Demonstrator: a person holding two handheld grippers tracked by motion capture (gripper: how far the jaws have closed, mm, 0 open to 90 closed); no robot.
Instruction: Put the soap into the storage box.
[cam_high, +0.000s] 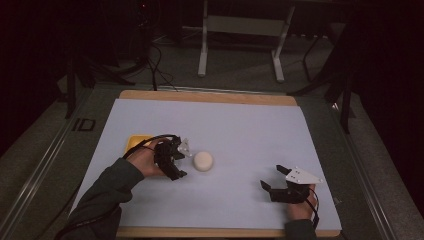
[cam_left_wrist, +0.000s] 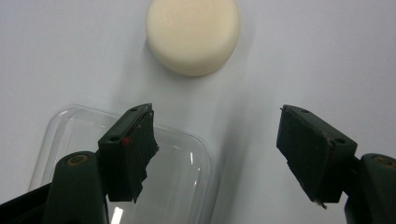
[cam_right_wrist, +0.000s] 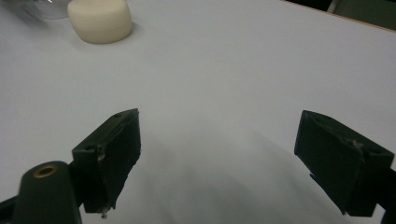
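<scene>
High view: perhaps "ID" beside table (cam_high: 210, 95).

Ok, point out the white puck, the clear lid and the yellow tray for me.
white puck (cam_left_wrist: 193, 35), left gripper view, middle of its top face
clear lid (cam_left_wrist: 180, 186), left gripper view, its flat face
yellow tray (cam_high: 136, 142), high view, its visible corner

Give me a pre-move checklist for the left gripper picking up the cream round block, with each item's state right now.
1. Left gripper jaws open wide: ok.
2. Nothing held between those jaws: ok.
3. Cream round puck-shaped block lined up between the jaws: not ok; it lies ahead, nearer the left jaw's line.
4. Clear plastic rounded-rectangle lid out of the way: not ok; one jaw hangs over it.
5. Right gripper apart from the block, jaws open: ok.
6. Yellow tray behind the left hand, contents: cannot tell.
</scene>
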